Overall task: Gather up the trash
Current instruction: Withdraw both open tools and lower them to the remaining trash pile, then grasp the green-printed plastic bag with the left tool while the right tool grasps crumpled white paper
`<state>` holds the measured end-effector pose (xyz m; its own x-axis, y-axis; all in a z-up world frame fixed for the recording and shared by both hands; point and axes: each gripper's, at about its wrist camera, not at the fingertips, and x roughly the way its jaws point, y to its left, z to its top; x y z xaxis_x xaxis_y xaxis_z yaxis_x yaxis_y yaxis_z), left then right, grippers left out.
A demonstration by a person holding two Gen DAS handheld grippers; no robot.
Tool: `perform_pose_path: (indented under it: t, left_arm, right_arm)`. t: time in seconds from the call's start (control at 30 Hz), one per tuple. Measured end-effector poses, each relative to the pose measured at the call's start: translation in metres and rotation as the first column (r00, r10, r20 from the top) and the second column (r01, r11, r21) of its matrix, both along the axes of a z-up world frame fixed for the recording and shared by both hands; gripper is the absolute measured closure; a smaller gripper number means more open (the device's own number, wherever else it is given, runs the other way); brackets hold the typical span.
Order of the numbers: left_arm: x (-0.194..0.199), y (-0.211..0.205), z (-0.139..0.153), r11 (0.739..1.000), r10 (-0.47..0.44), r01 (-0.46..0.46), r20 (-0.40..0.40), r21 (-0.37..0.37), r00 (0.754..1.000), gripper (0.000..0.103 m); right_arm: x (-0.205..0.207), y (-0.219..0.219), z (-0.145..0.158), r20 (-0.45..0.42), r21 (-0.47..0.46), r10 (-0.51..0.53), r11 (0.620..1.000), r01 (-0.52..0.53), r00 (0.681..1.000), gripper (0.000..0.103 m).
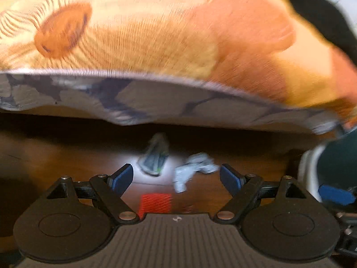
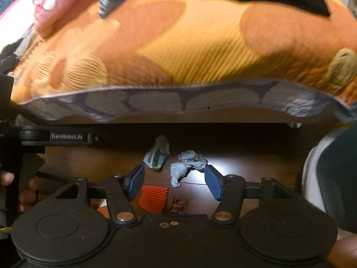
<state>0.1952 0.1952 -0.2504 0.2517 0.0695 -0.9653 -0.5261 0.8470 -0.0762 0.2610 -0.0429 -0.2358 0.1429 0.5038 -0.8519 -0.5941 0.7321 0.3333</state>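
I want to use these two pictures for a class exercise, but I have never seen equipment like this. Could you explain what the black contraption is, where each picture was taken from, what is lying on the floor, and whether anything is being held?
There is no robot here. A person holds a hand-operated two-finger gripper in each hand, and each has a wide-angle camera looking forward along its blue-padded fingers. One picture comes from the left gripper, the other from the right gripper.

Both look at a dark wooden floor below the edge of an orange and yellow patterned bedspread. On the floor lie a crumpled grey-white paper wad, a crinkled silvery wrapper with green print, an orange-red foam mesh sleeve and a small dark red wrapper.

Both grippers are open and hold nothing. The right one is nearest the paper wad.
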Motion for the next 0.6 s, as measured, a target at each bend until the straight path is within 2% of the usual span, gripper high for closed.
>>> perform_pose_path:
  t: [0.1,0.23,0.33,0.5,0.6]
  left_arm:
    - [0.007,0.012,-0.032,1.000,-0.019,0.019,-0.056,0.001,0.998,0.018]
    - [0.016,0.023,-0.074,0.996,-0.085,0.089,-0.118,0.030,0.989,0.018]
    - [0.024,0.030,-0.103,0.993,-0.117,0.119,-0.141,0.004,0.983,0.018]
    - [0.035,0.035,-0.153,0.985,-0.171,0.172,-0.166,-0.009,0.971,0.018]
    - [0.038,0.040,-0.182,0.982,-0.186,0.184,-0.185,-0.026,0.965,0.018]
  right_arm:
    - [0.012,0.017,-0.031,-0.039,-0.017,-0.012,1.000,0.012,0.999,0.043]
    - [0.028,0.036,-0.076,-0.110,-0.044,-0.052,0.998,0.047,0.993,0.043]
    - [0.040,0.047,-0.109,-0.139,-0.077,-0.089,0.994,0.079,0.986,0.044]
    - [0.065,0.058,-0.164,-0.215,-0.126,-0.211,0.974,0.187,0.954,0.043]
    - [0.073,0.066,-0.190,-0.251,-0.138,-0.248,0.966,0.219,0.936,0.044]
